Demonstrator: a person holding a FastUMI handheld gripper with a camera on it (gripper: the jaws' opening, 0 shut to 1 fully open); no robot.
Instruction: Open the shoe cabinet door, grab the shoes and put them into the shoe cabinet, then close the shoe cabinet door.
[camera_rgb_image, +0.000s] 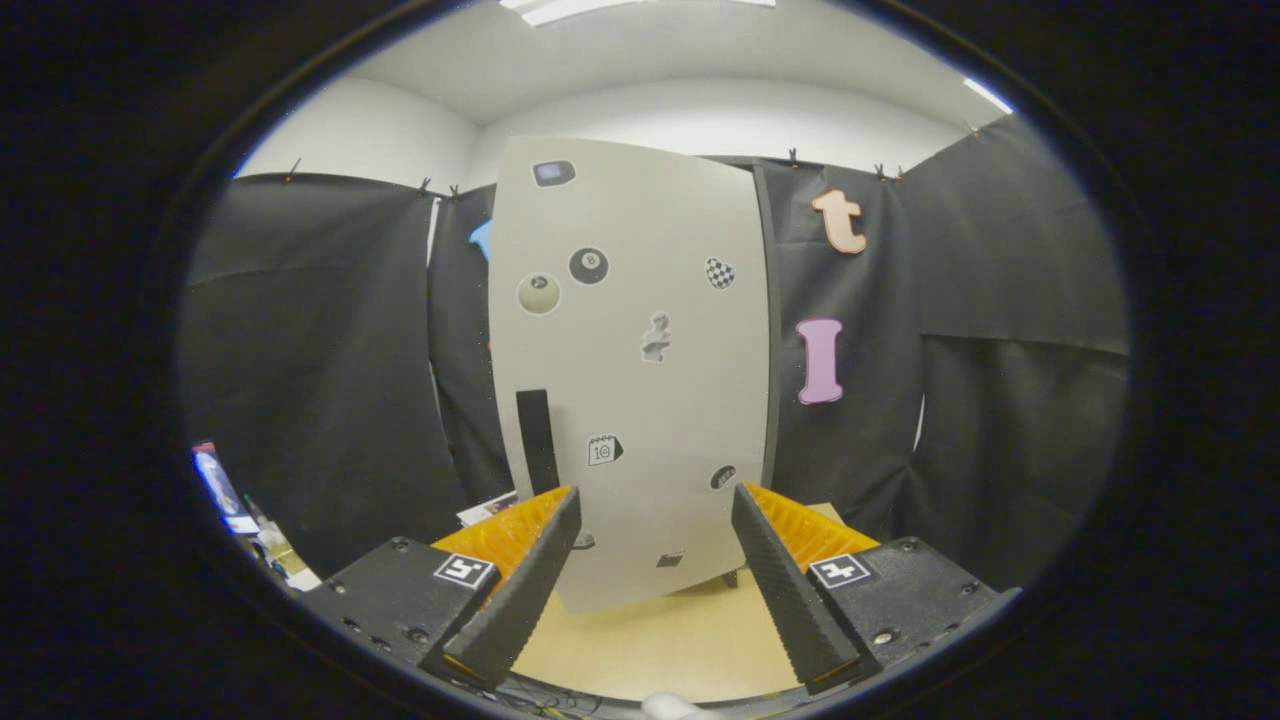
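The gripper (655, 500) is held with its fingers spread wide, nothing caught between them. Just ahead, the shoe cabinet (640, 400) is seen standing upright on the light wooden floor (650, 640), its pale door (650, 230) shut and dotted with stickers. A dark vertical handle (536, 440) is set near the door's left edge. Some clutter (235, 510) is seen well off to the left.

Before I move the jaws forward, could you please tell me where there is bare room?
The wooden surface lies bare between the open gripper fingers, up to the foot of the shoe cabinet door. Beyond the left finger, papers and small items crowd the edge. The black handle strip stands just ahead.
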